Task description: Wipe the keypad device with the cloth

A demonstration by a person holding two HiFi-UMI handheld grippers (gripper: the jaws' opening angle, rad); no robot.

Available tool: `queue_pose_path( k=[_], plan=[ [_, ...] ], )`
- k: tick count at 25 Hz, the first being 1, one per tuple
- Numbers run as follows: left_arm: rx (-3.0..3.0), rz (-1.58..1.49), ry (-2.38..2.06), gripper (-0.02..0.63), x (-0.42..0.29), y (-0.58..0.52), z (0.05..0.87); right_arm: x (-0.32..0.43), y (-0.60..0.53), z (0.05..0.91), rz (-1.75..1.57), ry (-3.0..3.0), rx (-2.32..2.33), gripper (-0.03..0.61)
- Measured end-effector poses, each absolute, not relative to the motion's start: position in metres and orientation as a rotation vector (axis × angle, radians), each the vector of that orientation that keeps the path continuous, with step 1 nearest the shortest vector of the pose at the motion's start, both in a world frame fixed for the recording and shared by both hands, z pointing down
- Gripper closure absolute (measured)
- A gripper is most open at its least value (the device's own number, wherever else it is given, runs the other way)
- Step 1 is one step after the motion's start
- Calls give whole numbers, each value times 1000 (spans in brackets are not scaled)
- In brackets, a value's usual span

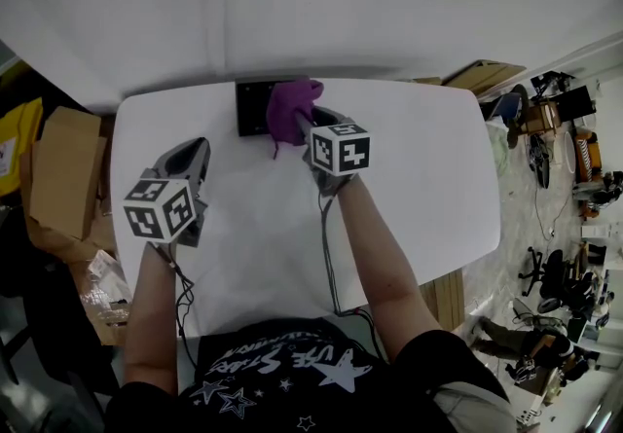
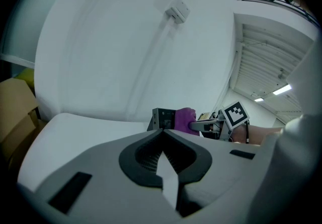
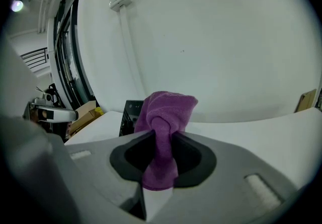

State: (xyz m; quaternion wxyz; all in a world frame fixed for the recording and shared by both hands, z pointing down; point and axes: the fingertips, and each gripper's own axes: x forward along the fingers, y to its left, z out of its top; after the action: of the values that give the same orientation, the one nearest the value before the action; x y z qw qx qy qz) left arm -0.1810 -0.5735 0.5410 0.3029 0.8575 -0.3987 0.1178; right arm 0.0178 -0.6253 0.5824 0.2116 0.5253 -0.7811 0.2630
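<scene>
Right gripper (image 1: 304, 126) pinching purple cloth (image 1: 290, 108) on black keypad device (image 1: 251, 110) at far edge of white table (image 1: 419, 178), left gripper (image 1: 198, 151) well apart, left gripper view, 2 jaws together (nothing between), right gripper view, jaws clamped on bunched cloth

No legible words or numbers anywhere. White lettering with stars across the black shirt (image 1: 282, 363), upside down, too warped to read. Black-and-white square markers on left cube (image 1: 161, 210) and right cube (image 1: 340, 149), without characters.
</scene>
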Motion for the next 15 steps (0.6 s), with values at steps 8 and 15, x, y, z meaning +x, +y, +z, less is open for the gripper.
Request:
queue_pose_path(
  k=[8,15],
  plan=[
    [2290,319,-1043,605,-175,-565,536,42,-612,583,763,-2103,1533,486],
    [2317,316,-1045,605,-166,-548,524,48,-588,569,776,-2145,1549,485]
  ],
)
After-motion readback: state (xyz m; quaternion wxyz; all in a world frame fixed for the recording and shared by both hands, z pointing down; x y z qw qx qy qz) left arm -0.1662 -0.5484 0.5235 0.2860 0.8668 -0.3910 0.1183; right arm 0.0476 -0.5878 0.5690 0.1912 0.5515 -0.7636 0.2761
